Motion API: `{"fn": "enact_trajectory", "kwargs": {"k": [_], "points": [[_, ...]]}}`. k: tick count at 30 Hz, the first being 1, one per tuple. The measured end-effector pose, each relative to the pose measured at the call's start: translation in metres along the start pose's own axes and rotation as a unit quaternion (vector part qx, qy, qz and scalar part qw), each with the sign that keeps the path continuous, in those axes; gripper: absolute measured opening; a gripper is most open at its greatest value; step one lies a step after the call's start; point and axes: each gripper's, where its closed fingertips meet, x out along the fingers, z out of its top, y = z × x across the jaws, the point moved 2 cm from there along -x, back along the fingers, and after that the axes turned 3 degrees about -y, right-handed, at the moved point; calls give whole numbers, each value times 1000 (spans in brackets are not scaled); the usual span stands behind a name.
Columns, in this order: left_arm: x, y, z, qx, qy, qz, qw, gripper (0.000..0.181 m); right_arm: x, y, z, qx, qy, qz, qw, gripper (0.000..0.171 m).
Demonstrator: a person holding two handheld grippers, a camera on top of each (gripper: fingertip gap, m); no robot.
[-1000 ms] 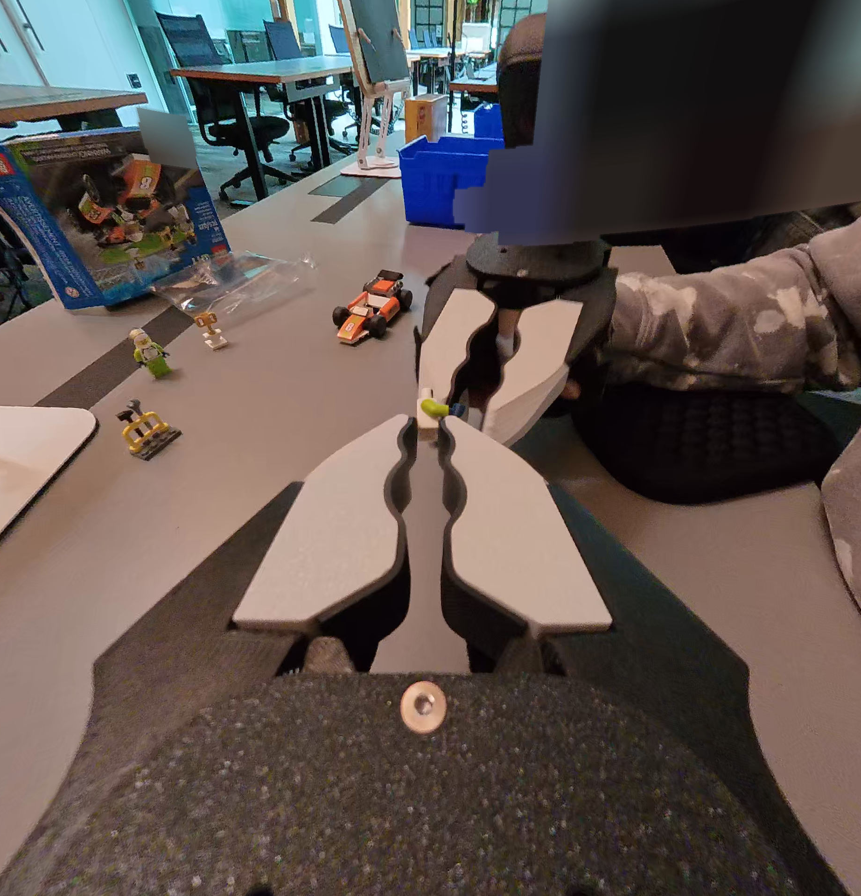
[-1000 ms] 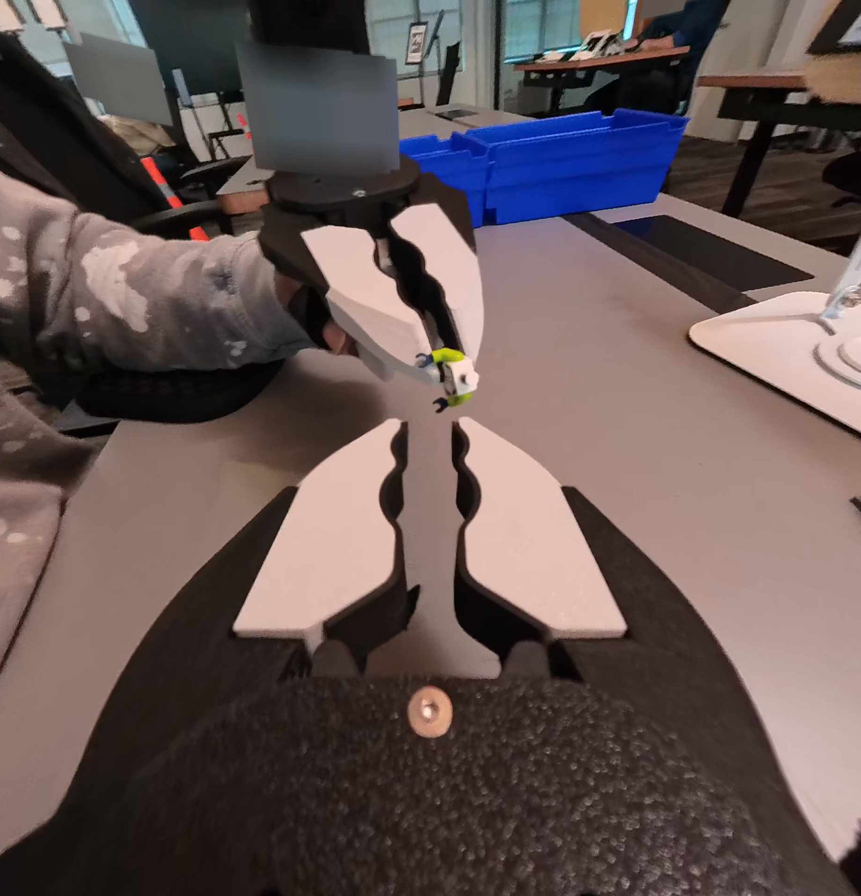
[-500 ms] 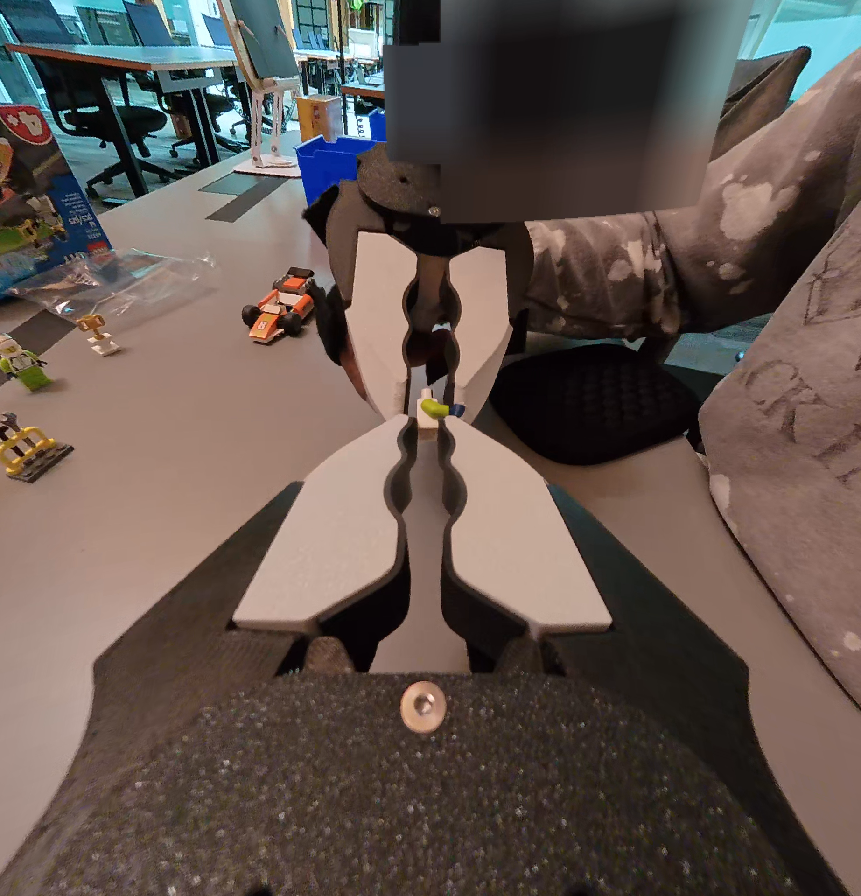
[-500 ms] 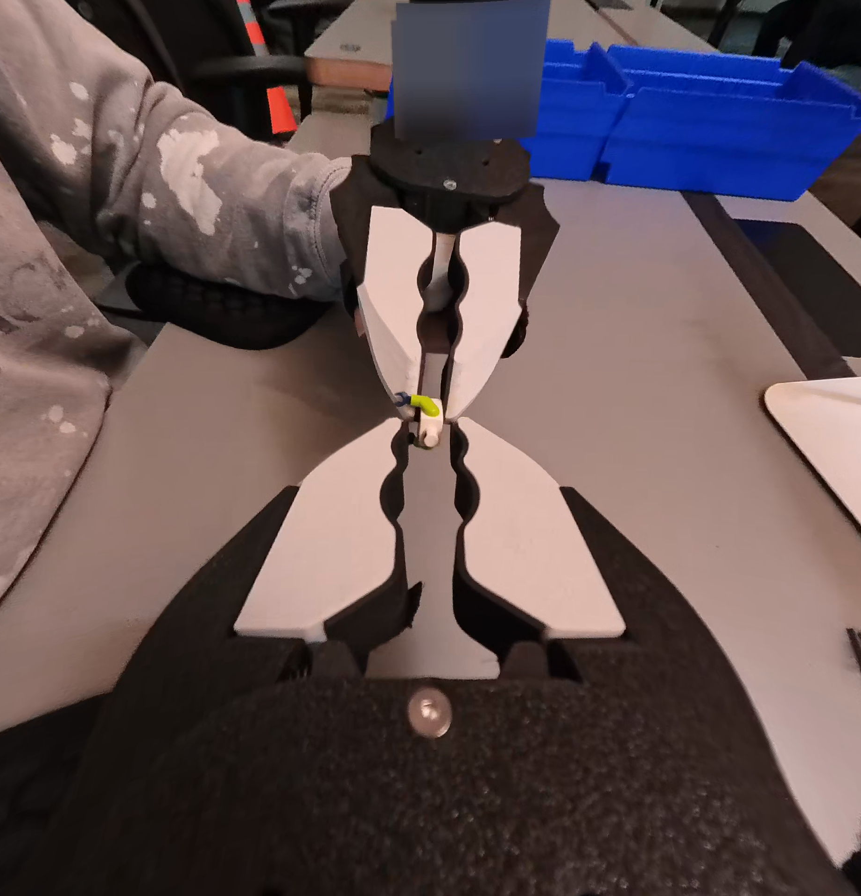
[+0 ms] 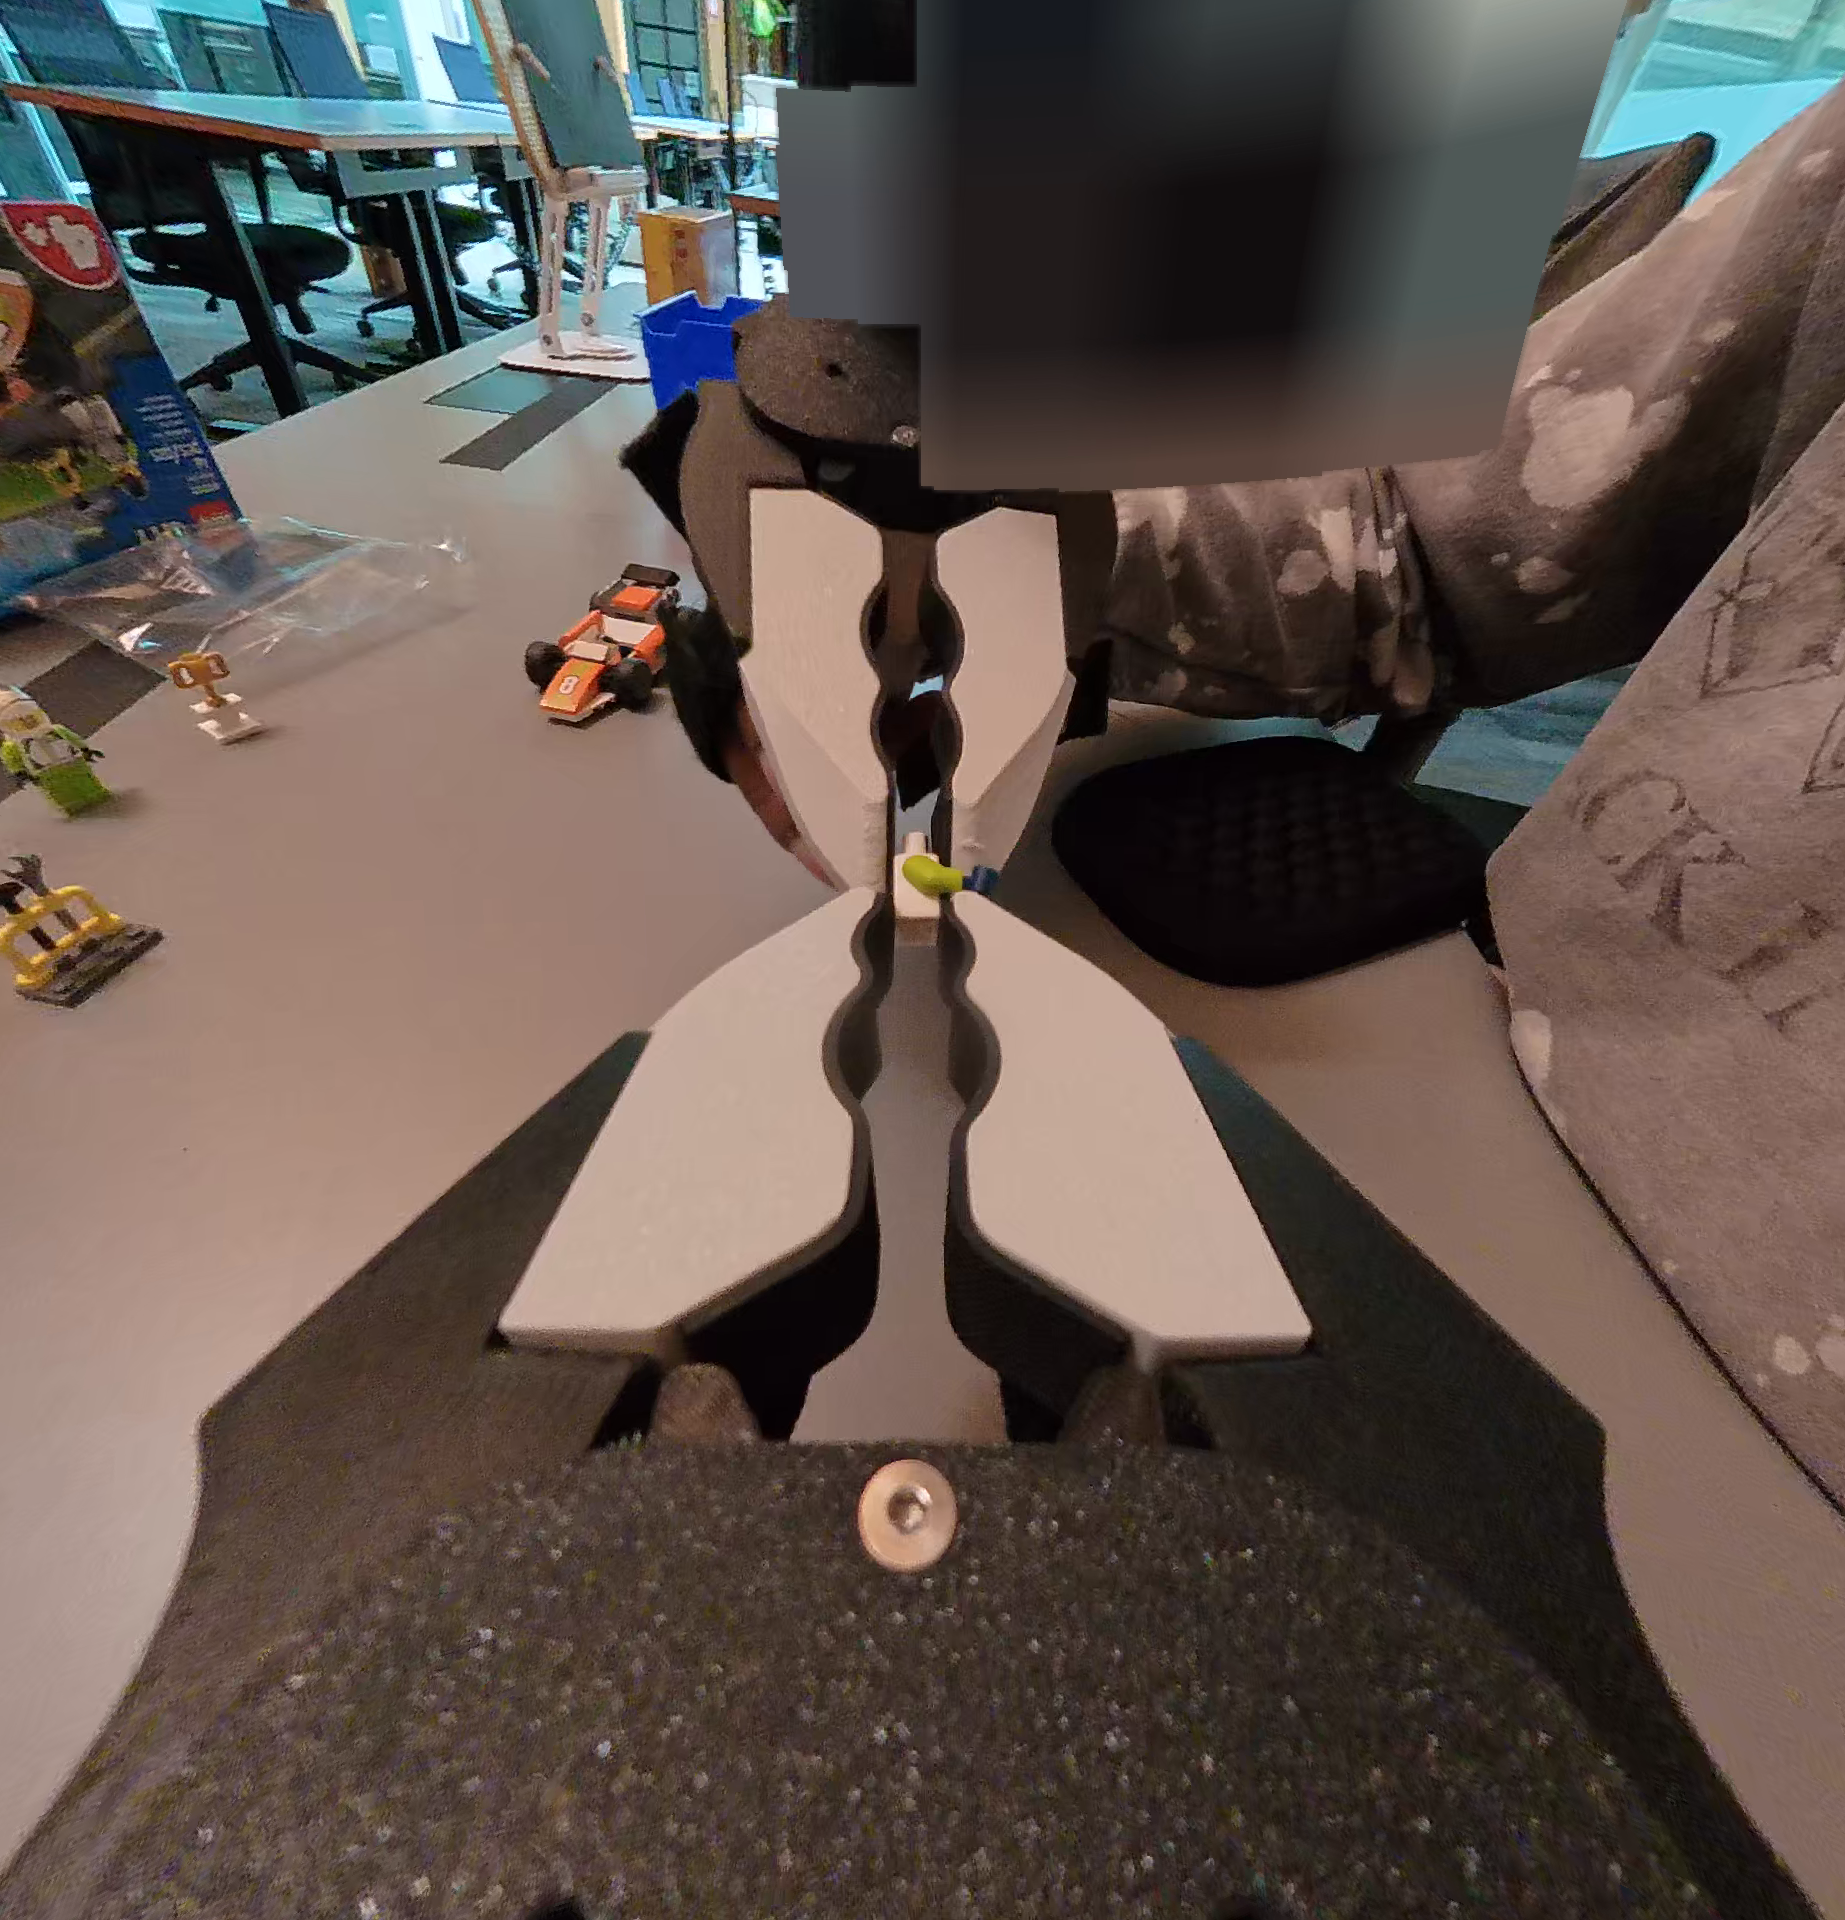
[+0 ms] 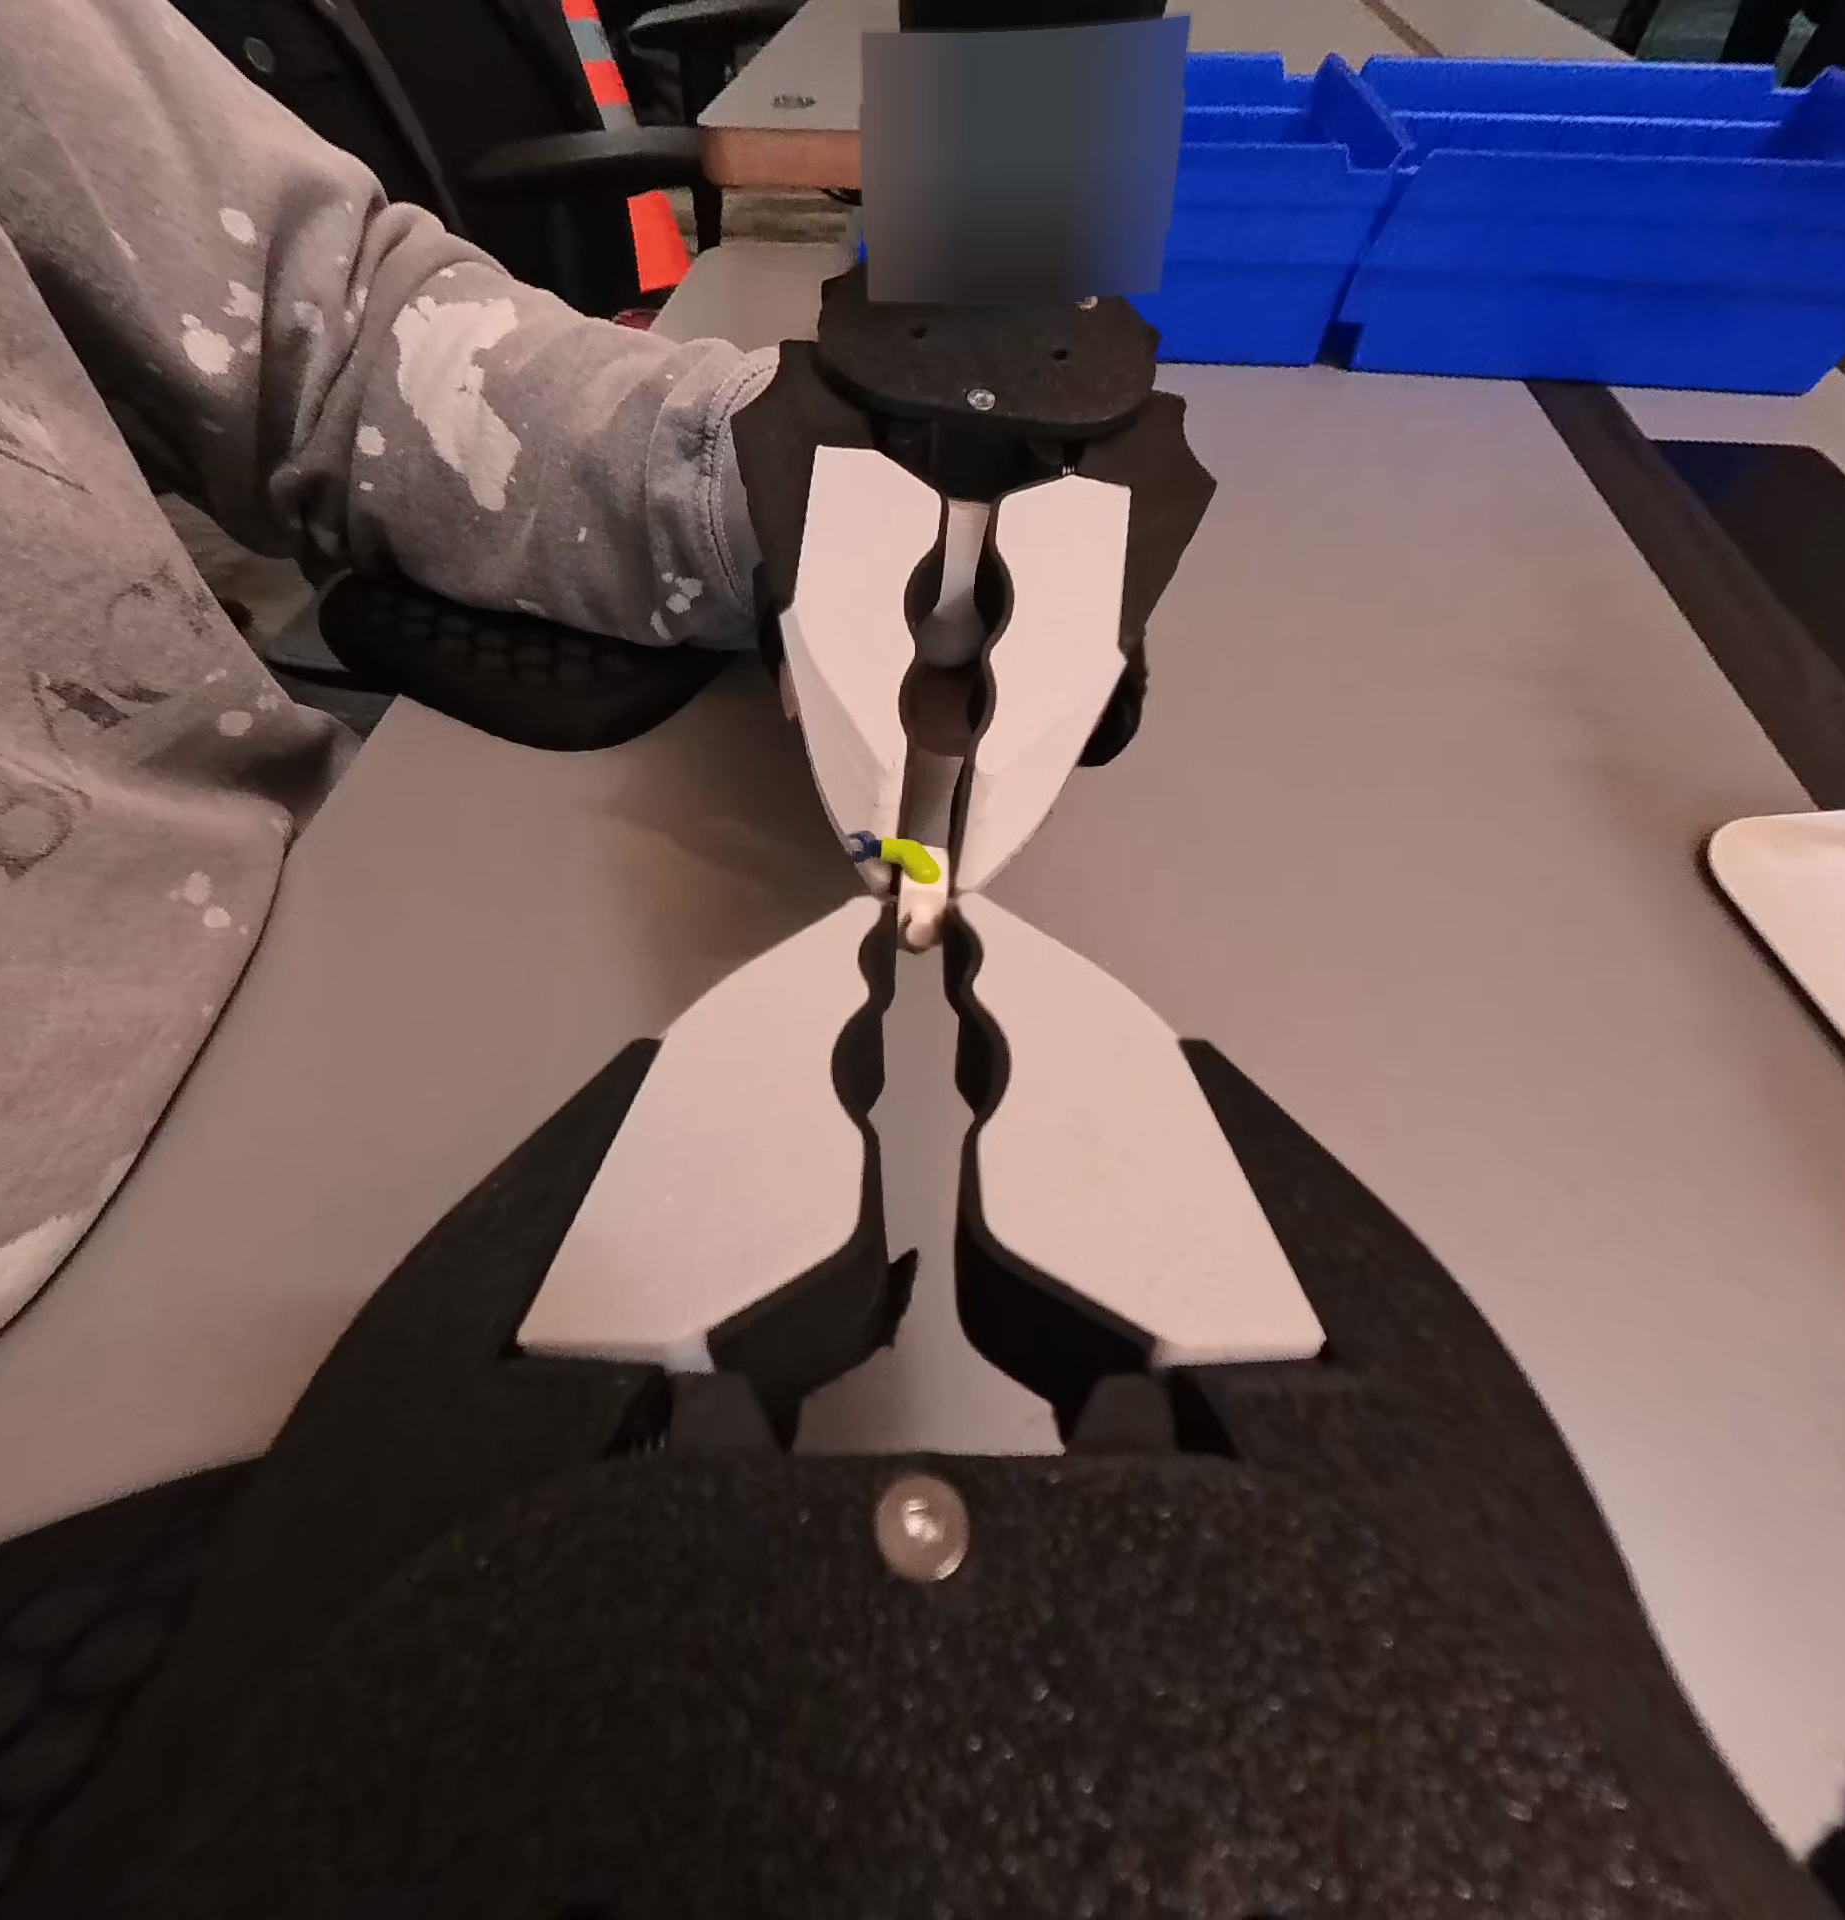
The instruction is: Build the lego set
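A small white minifigure body (image 5: 914, 906) with a lime arm (image 5: 926, 875) hangs above the grey table (image 5: 398, 935) between two grippers that meet tip to tip. My left gripper (image 5: 913, 920) is shut on its near end. My right gripper (image 5: 913, 847) faces it from beyond and pinches the far end. In the right wrist view, my right gripper (image 6: 916, 925) is closed narrowly on the white piece (image 6: 920, 914). There the left gripper (image 6: 923, 852) holds the part with the lime arm (image 6: 913, 858). The piece's joints are hidden by the fingertips.
On the table to the left are an orange race car (image 5: 601, 665), a trophy (image 5: 211, 696), a lime and white minifigure (image 5: 50, 743), a yellow barrier on a dark plate (image 5: 61, 935), a clear bag (image 5: 253, 592) and the set's box (image 5: 45, 416). Blue bins (image 6: 1520, 208) stand behind, a white pad (image 6: 1811, 914) at the right. The tips of both grippers are at nearly the same place. Left tips and right tips are each some 30 centimetres from the orange race car (image 5: 601, 665).
The two grippers have come together tip to tip and lined up. My right gripper was open and apart from the piece; its fingers have narrowed onto it. The left kept its hold.
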Motion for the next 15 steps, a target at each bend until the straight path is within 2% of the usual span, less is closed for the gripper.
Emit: {"fn": "enact_trajectory", "kwargs": {"k": [4, 6, 9, 12, 15], "points": [[-5, 6, 0, 8, 5, 14, 1000, 9, -1, -6, -1, -3, -2, -18, 1000, 8], [-19, 21, -1, -2, 21, 49, 999, 26, -9, -13, -3, 3, -6, -31, 999, 8], [-45, 53, -33, -38, 111, 126, 985, 36, -23, -25, -15, 32, -2, -59, 998, 8], [-41, 55, -63, -65, 164, 114, 978, 37, -24, -30, -29, 63, 8, -67, 996, 8], [-25, 51, -84, -41, 222, 102, 969, 36, -15, -29, -40, 64, 31, -66, 995, 8]]}}
